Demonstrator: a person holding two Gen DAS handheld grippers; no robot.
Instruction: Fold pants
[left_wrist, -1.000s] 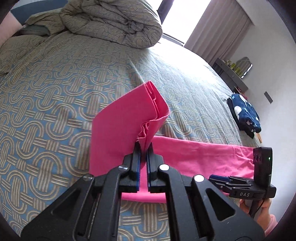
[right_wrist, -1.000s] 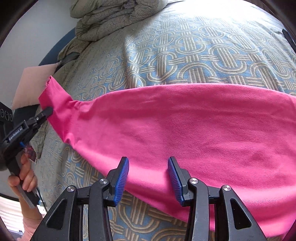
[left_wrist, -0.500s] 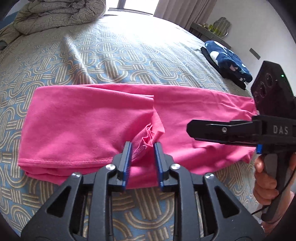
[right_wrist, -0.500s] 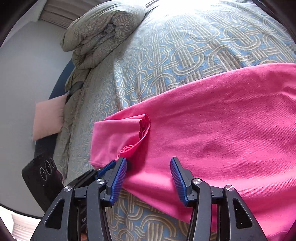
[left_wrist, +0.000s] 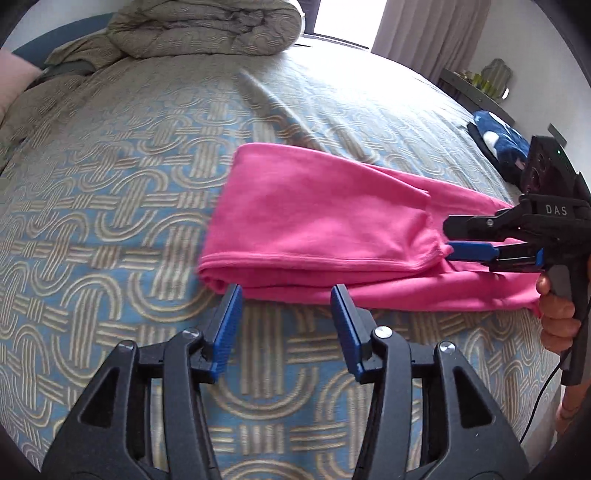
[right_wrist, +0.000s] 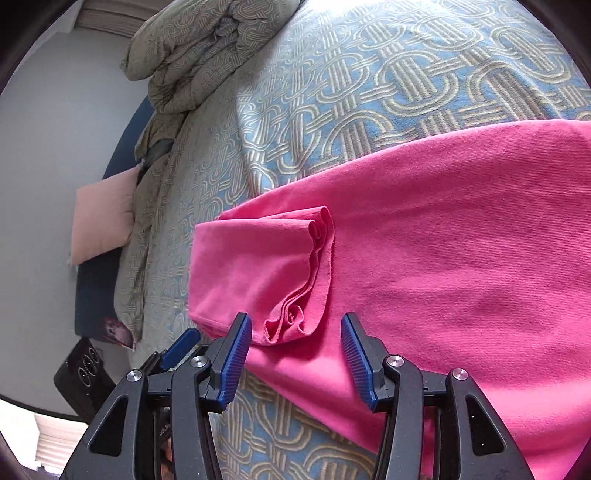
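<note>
Pink pants (left_wrist: 325, 225) lie on the patterned bed, with one end folded back over the rest. My left gripper (left_wrist: 286, 301) is open and empty, just in front of the folded edge. My right gripper (right_wrist: 295, 332) is open; its fingers straddle the bunched hem (right_wrist: 291, 325) of the folded-over part without holding it. In the left wrist view the right gripper (left_wrist: 469, 236) comes in from the right over the hem. The pants fill the right wrist view (right_wrist: 443, 258).
The bedspread (left_wrist: 110, 221) has a blue and beige loop pattern. A rolled duvet (left_wrist: 207, 26) lies at the head of the bed. A navy folded garment (left_wrist: 498, 144) sits at the far right. A pink pillow (right_wrist: 103, 218) is beside the bed.
My left gripper opened, let go of the folded end and drew back toward the left. The folded end now lies flat on the pants. My right gripper stayed open over the hem.
</note>
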